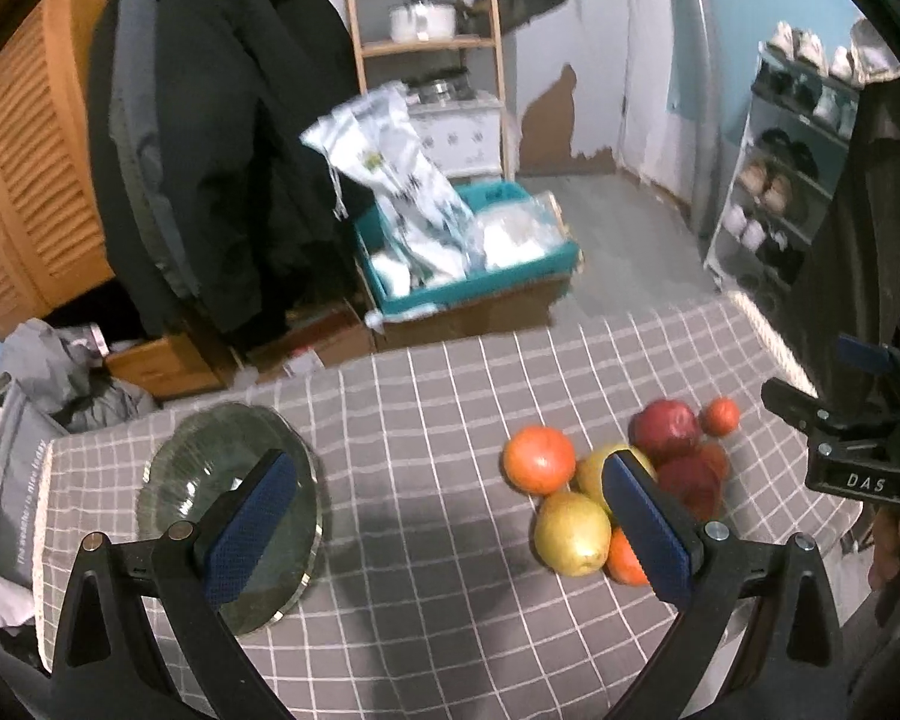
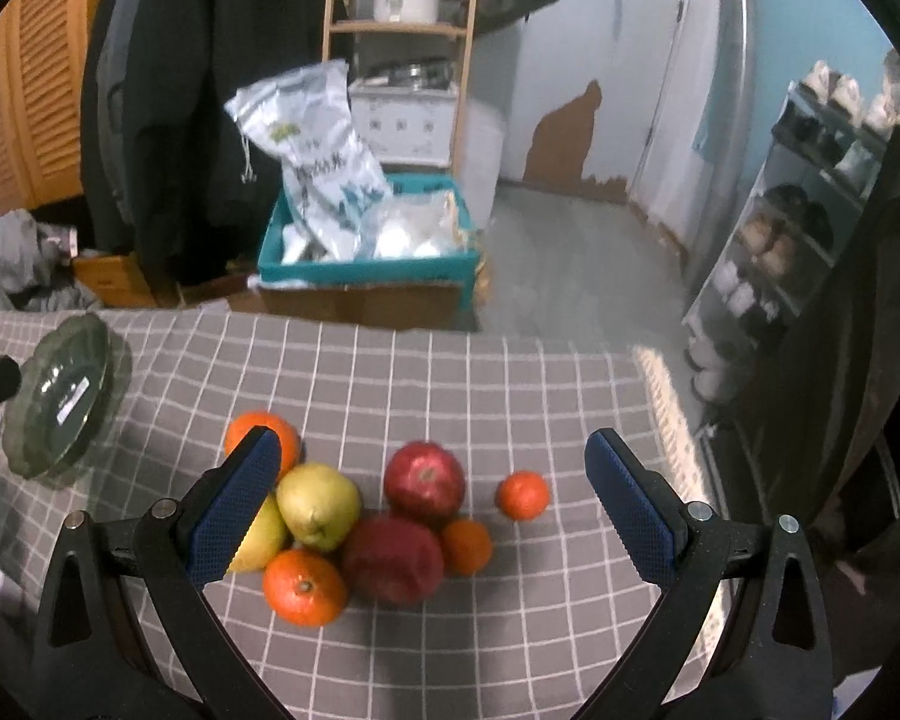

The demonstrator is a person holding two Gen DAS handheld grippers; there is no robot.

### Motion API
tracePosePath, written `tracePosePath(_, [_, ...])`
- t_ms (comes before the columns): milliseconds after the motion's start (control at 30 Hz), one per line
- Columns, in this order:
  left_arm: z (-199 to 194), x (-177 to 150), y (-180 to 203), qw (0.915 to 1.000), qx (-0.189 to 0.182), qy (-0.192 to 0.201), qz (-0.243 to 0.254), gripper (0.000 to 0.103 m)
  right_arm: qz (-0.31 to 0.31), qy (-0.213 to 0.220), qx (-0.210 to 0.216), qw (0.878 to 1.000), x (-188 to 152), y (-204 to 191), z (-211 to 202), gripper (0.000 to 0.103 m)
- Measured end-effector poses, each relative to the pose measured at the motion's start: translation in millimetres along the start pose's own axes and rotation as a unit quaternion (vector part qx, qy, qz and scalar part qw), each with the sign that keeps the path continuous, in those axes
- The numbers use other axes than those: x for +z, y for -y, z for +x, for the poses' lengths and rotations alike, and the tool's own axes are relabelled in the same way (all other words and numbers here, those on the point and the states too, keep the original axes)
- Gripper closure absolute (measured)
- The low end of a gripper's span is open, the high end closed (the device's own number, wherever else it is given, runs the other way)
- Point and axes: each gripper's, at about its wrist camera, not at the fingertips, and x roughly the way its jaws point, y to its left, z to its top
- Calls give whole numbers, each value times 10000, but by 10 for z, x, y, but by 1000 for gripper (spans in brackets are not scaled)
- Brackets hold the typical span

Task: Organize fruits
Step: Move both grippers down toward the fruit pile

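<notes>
A pile of fruit lies on the grey checked tablecloth [image 2: 510,630]: two yellow pears [image 2: 318,504], two red apples [image 2: 424,476], and several oranges [image 2: 304,588], one small orange [image 2: 522,495] a little apart on the right. A green glass bowl [image 1: 234,498] stands to the left, also at the left edge as the bowl [image 2: 66,402] in the right wrist view. My left gripper [image 1: 450,522] hangs open above the cloth between bowl and fruit [image 1: 573,531]. My right gripper [image 2: 432,510] is open over the pile, holding nothing.
The cloth's far edge [image 2: 390,324] drops to the floor, where a teal crate [image 2: 366,270] with white bags sits on cardboard. A shoe rack [image 2: 780,228] stands right, dark coats [image 1: 222,138] hang left. The right tool's body [image 1: 858,438] shows at the left view's right edge.
</notes>
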Motion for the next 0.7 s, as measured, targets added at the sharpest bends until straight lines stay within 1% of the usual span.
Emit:
tracePosePath(133, [228, -96, 78, 9995, -30, -322, 24, 0, 133, -361, 125, 9992, -86, 37, 190, 3])
tracePosePath(400, [619, -226, 173, 9966, -184, -800, -15, 1, 375, -1001, 311, 9938, -269, 91, 508, 3])
tracePosePath(567, [866, -304, 221, 9935, -229, -1113, -3, 1, 339, -1436, 292, 9886, -396, 71, 747, 3])
tracePosePath(700, [1064, -376, 259, 9903, -236, -1368, -12, 1, 269, -1671, 316, 9851, -484, 33, 879, 4])
